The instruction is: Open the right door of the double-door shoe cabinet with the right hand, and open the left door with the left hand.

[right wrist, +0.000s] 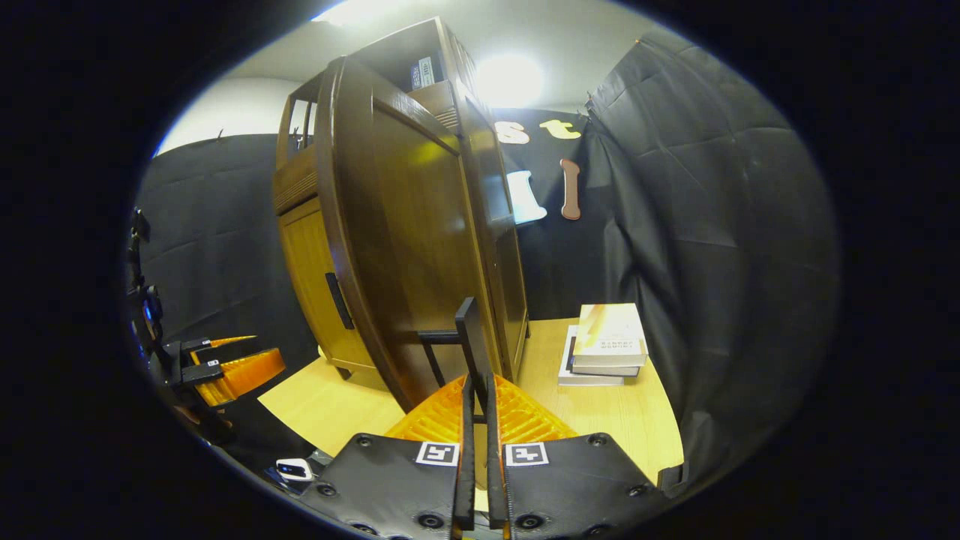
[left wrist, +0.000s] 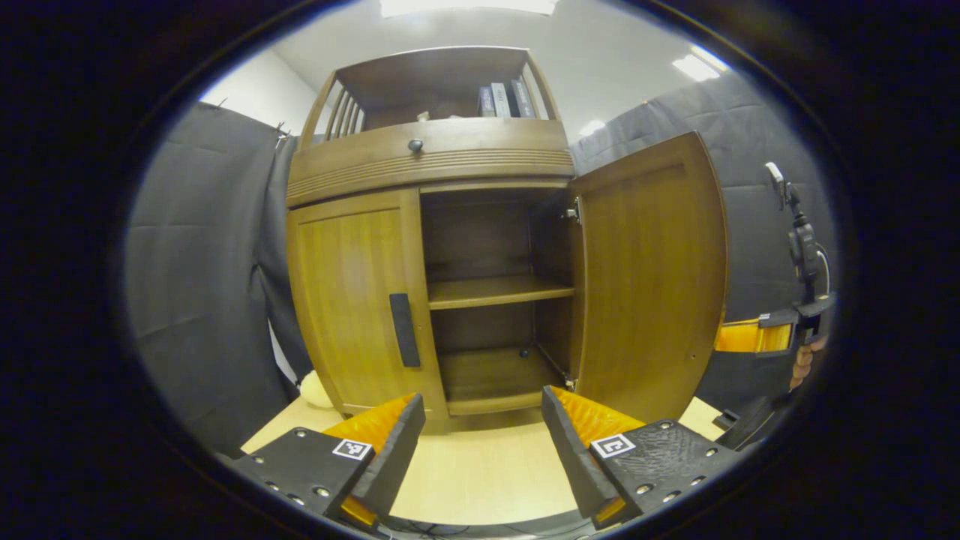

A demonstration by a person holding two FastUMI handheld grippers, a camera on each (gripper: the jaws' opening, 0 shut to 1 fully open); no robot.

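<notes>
Left gripper view faces the shoe cabinet [left wrist: 431, 247], which stands on the pale wooden table [left wrist: 487, 465]. The cabinet's left door [left wrist: 352, 300] is closed, its dark vertical handle [left wrist: 404, 330] near the door's inner edge. The right door [left wrist: 649, 277] is swung wide, baring two shelves [left wrist: 499, 290] inside the cabinet. The left tool [left wrist: 484, 442] hovers low in front of the cabinet, fingers spread wide apart and touching nothing. Past the outer edge of the open door, the right tool [left wrist: 750, 336] and a bit of the hand [left wrist: 802, 366] holding it show.

In the right gripper view, the open right door [right wrist: 420, 247] stands edge-on, its handle [right wrist: 469, 337] running between the fingers of the right tool [right wrist: 476, 390], which are pressed together on it. A stack of books [right wrist: 604, 345] lies on the table [right wrist: 615, 412] to the right of the cabinet [right wrist: 315, 247]. The left tool [right wrist: 232, 367] sits to the cabinet's left, spread.
</notes>
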